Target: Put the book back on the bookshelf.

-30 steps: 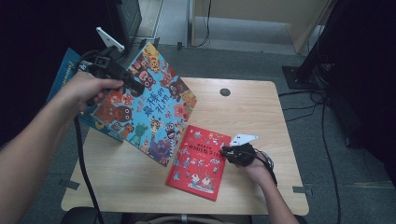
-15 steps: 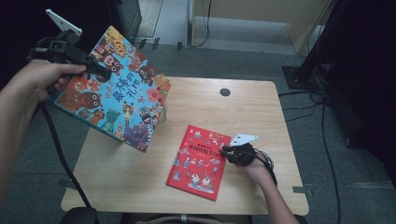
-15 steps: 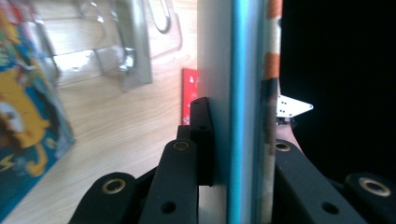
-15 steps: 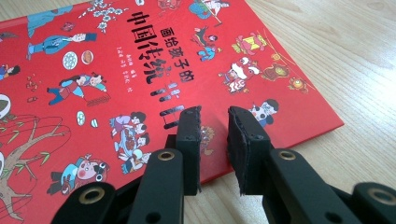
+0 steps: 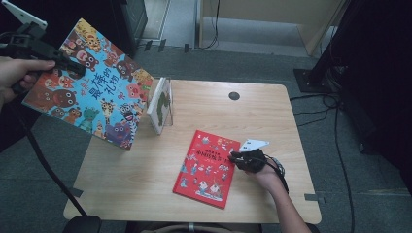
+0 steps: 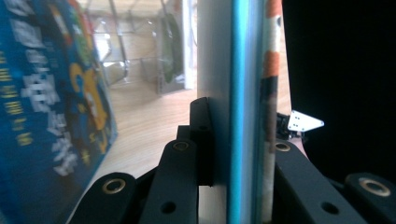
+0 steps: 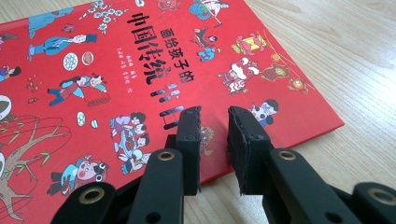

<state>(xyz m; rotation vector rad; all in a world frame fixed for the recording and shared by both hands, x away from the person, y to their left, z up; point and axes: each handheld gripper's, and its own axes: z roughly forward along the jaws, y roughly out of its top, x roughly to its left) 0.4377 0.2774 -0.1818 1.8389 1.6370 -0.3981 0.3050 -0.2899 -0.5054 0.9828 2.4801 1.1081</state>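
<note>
- The left gripper (image 5: 73, 63) is clamped on the edge of a big blue picture book (image 5: 92, 104), its jaws closed tight on the cover in the left gripper view.
- That blue book (image 6: 233, 93) hangs in the air, tilted, off the table's (image 5: 145, 179) left corner, animal faces toward the camera above.
- A thin white-and-green book (image 5: 162, 104) stands upright in a clear holder near the table's left rear edge, just beside the lifted book's lower corner.
- The right gripper (image 5: 234, 158) rests low at the right edge of a red book (image 5: 206, 170), which lies flat near the front.
- Its jaws (image 7: 212, 128) stand a narrow gap apart over the red cover (image 7: 116, 79), with nothing clasped between them.
</note>
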